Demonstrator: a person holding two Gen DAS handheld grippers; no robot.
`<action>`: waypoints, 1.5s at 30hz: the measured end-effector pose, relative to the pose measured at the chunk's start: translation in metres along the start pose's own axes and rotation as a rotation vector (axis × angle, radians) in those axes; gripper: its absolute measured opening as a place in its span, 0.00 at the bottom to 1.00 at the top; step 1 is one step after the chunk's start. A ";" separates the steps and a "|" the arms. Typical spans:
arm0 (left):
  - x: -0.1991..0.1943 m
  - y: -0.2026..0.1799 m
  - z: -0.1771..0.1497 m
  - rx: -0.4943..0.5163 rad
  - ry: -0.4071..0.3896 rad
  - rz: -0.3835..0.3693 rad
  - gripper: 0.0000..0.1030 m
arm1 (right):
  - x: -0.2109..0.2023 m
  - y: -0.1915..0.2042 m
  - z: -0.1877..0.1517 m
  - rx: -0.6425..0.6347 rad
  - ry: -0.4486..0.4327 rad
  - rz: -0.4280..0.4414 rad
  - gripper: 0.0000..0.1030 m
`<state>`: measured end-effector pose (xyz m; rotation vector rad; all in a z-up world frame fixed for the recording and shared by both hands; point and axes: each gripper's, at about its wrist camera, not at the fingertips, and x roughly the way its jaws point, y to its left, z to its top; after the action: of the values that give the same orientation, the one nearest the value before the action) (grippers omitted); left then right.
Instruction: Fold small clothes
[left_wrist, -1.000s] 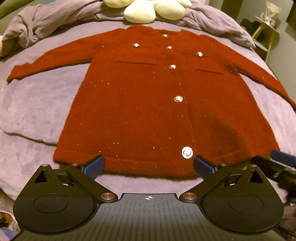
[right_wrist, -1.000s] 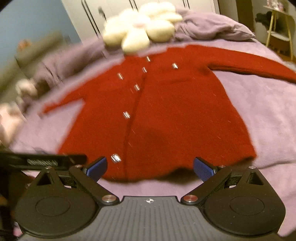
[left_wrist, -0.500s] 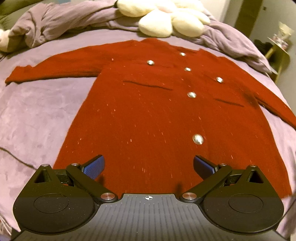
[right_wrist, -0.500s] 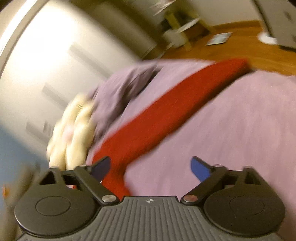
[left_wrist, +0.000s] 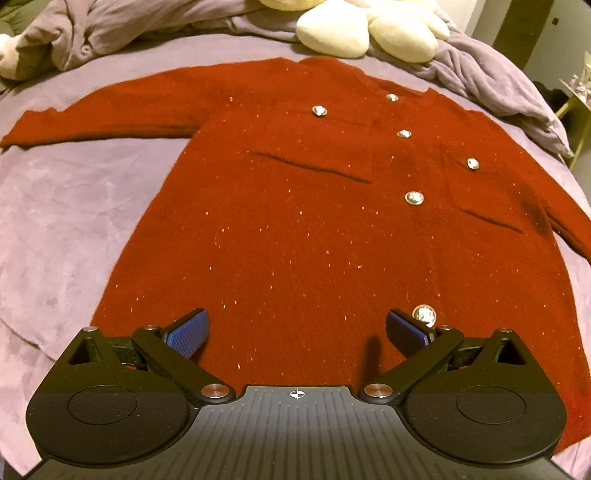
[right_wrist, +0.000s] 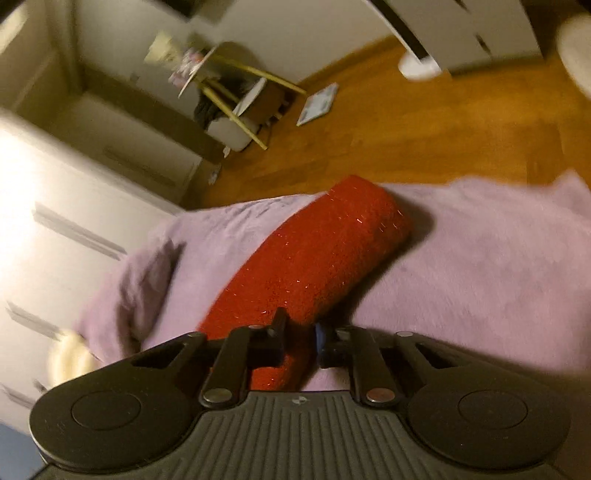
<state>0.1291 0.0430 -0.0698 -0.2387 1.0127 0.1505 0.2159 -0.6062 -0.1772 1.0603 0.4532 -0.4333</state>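
Note:
A dark red knit cardigan (left_wrist: 295, 221) with silver buttons lies flat and face up on a lilac bed cover (left_wrist: 74, 221), both sleeves spread out. My left gripper (left_wrist: 295, 321) hovers open over the cardigan's lower front, with nothing between its blue pads. In the right wrist view the cardigan's right sleeve (right_wrist: 314, 258) runs away toward the bed's edge. My right gripper (right_wrist: 301, 328) has its jaws closing on that sleeve, and red knit fills the narrow gap between them. The view is blurred.
A cream flower-shaped pillow (left_wrist: 369, 29) and a crumpled lilac blanket (left_wrist: 92, 33) lie beyond the collar. Past the bed's edge are a wooden floor (right_wrist: 443, 129), a small yellow-legged side table (right_wrist: 236, 99) and white wardrobe doors (right_wrist: 55, 203).
My left gripper moved from the hem forward over the cardigan's front. My right gripper swung off the cardigan's body to the right sleeve, rolled, and went from wide open to nearly together on the sleeve.

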 end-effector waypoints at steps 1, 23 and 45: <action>0.000 0.001 0.001 0.001 -0.005 -0.007 1.00 | 0.000 0.013 -0.003 -0.101 -0.017 -0.046 0.11; 0.090 -0.054 0.126 -0.178 -0.002 -0.542 0.82 | -0.090 0.140 -0.238 -0.875 0.431 0.439 0.40; 0.109 -0.036 0.190 -0.170 -0.061 -0.571 0.13 | -0.076 0.155 -0.202 -0.765 0.365 0.438 0.40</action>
<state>0.3499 0.0605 -0.0620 -0.6637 0.8377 -0.2753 0.2076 -0.3500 -0.1072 0.4562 0.6224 0.3234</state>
